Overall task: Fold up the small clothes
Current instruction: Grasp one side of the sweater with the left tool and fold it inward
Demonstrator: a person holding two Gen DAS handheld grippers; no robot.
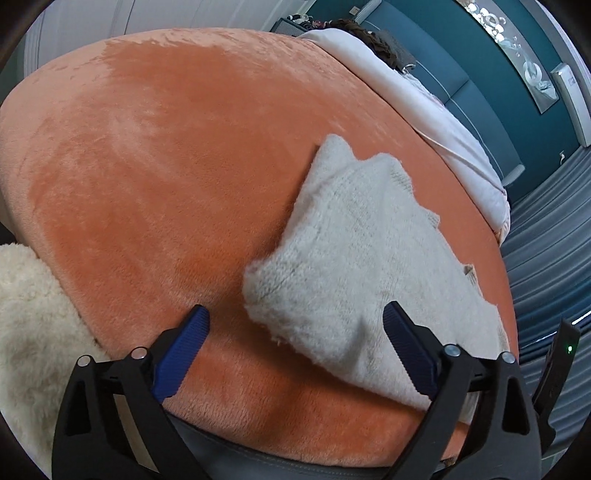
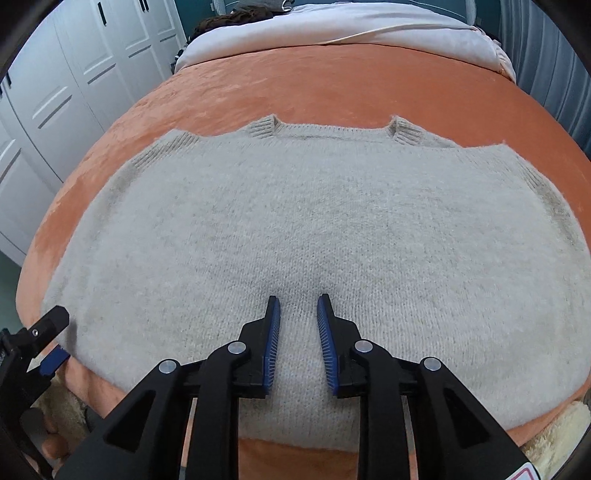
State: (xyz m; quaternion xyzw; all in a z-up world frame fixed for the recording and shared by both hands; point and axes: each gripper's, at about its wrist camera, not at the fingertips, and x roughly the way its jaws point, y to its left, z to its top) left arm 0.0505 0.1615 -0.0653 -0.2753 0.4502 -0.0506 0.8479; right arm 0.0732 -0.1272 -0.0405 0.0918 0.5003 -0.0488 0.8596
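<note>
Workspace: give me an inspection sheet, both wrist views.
Surface: orange blanket over a bed, plush, bare beyond the garment.
Job's things: grey sweater spread flat, neck away from the camera, not folded.
Clutter: cream fleece at the near edge; white sheet and dark heap at the far end.
Grippers: left gripper wide open by the sweater's corner, empty; right gripper slightly open over the sweater, gripping nothing.
Cables: nothing seen.
Surroundings: white wardrobe, teal wall.
</note>
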